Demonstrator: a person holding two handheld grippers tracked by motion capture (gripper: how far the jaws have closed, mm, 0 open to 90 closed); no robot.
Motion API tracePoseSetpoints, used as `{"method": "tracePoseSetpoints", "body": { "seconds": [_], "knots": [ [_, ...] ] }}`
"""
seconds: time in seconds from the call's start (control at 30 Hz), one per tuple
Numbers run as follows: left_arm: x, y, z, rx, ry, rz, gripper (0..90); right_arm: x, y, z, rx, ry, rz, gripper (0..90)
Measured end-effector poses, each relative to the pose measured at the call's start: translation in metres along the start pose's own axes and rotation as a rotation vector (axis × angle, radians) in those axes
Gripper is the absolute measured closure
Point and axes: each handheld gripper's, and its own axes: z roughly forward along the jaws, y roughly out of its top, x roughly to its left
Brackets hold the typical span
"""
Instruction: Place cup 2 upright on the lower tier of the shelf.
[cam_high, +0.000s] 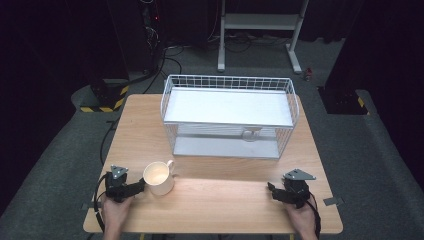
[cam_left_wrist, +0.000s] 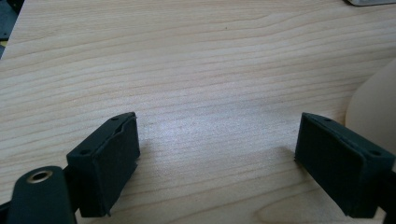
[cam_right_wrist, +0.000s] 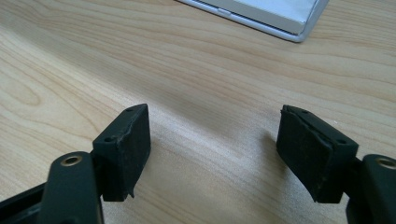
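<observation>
High view: left hand-held gripper (cam_high: 142, 186) (released) lies just beside the cream mug (cam_high: 159, 178), perhaps touching; right hand-held gripper (cam_high: 270, 189) released.

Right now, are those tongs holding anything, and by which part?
Nothing is held. The left tongs stand open beside the cream mug, with bare table between the pads. The right tongs are open over bare wood too.

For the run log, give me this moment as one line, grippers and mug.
left gripper: open, beside cream mug, not gripping | right gripper: open, nothing between jaws | wire rack: far side of table
</observation>
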Motion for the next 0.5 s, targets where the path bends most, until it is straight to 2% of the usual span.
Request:
{"method": "tracePoseSetpoints", "body": {
  "seconds": [0.17,0.2,0.3,0.5],
  "knots": [
    [0.002,0.001,-0.003,0.022,0.004,0.009,14.1,0.000,0.001,0.001,-0.001,0.000,0.001,25.4],
    [0.002,0.000,-0.005,0.020,0.008,-0.011,14.1,0.000,0.001,0.001,0.000,0.000,0.002,25.4],
    [0.005,-0.002,-0.012,0.000,0.004,-0.027,14.3,0.000,0.001,0.001,-0.001,0.000,0.001,25.4],
    [0.004,-0.007,-0.026,-0.020,0.000,-0.024,14.4,0.000,0.001,0.001,0.000,-0.001,0.001,25.5]
  ]
}}
